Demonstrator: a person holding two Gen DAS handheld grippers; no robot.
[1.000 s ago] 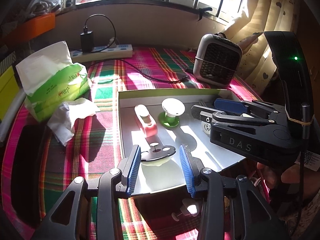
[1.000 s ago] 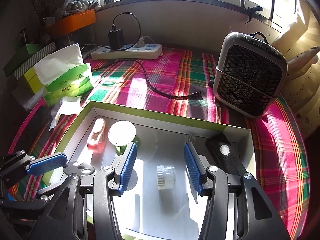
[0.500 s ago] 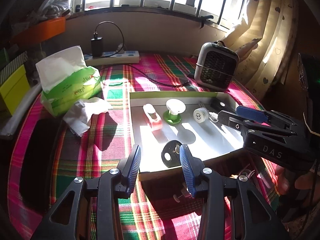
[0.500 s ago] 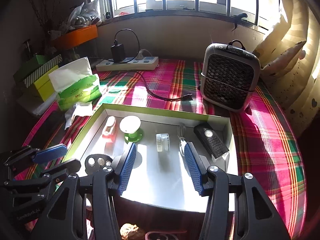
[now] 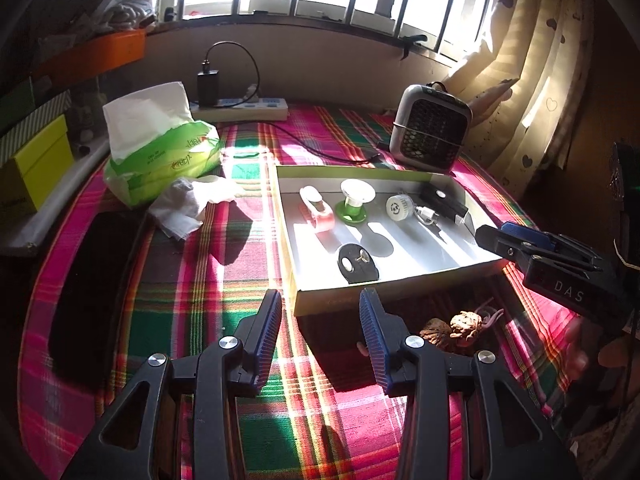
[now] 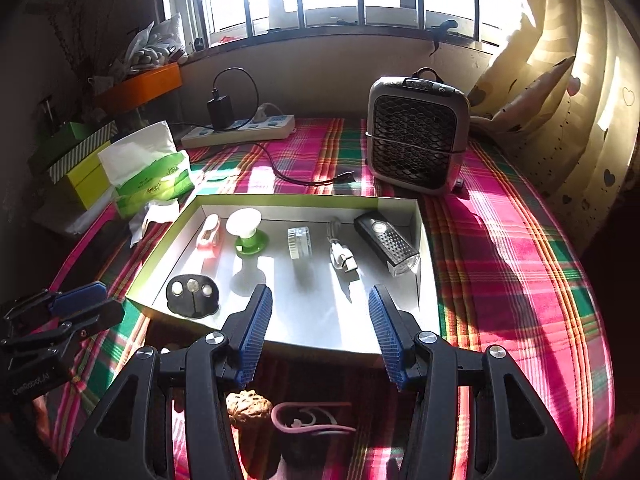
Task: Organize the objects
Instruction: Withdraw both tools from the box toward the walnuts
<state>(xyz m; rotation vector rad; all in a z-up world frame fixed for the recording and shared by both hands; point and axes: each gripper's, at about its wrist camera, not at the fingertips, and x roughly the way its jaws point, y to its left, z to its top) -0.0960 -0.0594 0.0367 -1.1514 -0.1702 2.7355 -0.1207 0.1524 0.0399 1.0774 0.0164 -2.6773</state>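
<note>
Blue-padded left gripper, right gripper angled down before tray; fingers spread, empty.

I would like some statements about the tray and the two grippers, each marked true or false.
1. Both grippers are empty. True: the left gripper and the right gripper have nothing between their blue pads.
2. The black disc holder lies outside the tray. False: it lies inside, at the near left corner.
3. The green-based mushroom piece stands upright in the tray. True.
4. The bike light is at the tray's left end. False: it lies at the right end, near the right wall.
5. The walnuts are in the tray. False: they lie on the plaid cloth in front of it.
</note>
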